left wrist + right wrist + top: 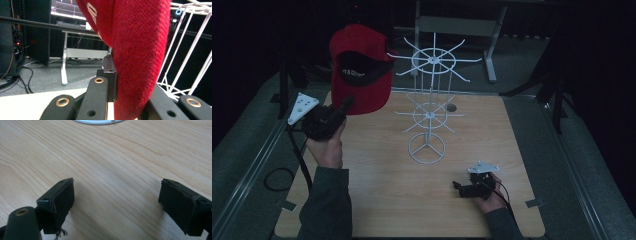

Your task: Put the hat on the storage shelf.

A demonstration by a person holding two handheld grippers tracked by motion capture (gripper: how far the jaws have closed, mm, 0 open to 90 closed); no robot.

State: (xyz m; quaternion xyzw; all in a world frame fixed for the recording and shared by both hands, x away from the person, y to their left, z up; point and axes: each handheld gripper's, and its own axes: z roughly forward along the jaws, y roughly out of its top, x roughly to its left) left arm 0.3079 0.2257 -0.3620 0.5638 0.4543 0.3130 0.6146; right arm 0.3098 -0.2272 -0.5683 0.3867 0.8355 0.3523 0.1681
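Note:
A red cap (pixel 360 67) with a black inner band hangs in the air at the left, its opening toward the camera, held by its brim. My left gripper (pixel 346 103) is shut on that brim; in the left gripper view the red cap (pixel 140 50) runs down between the jaws. A white wire display rack (pixel 430 105) with two tiers of radiating hooks stands mid-table, just right of the cap. My right gripper (pixel 458 187) rests low on the wooden table (pixel 387 200) at the front right, open, with nothing between its pads (pixel 62 202).
The white rack's ring base (pixel 426 148) sits on the table, and its edge (pixel 97 122) shows at the top of the right gripper view. A white desk frame (pixel 462 25) stands on the floor behind. Cables (pixel 279 177) trail off the table's left side.

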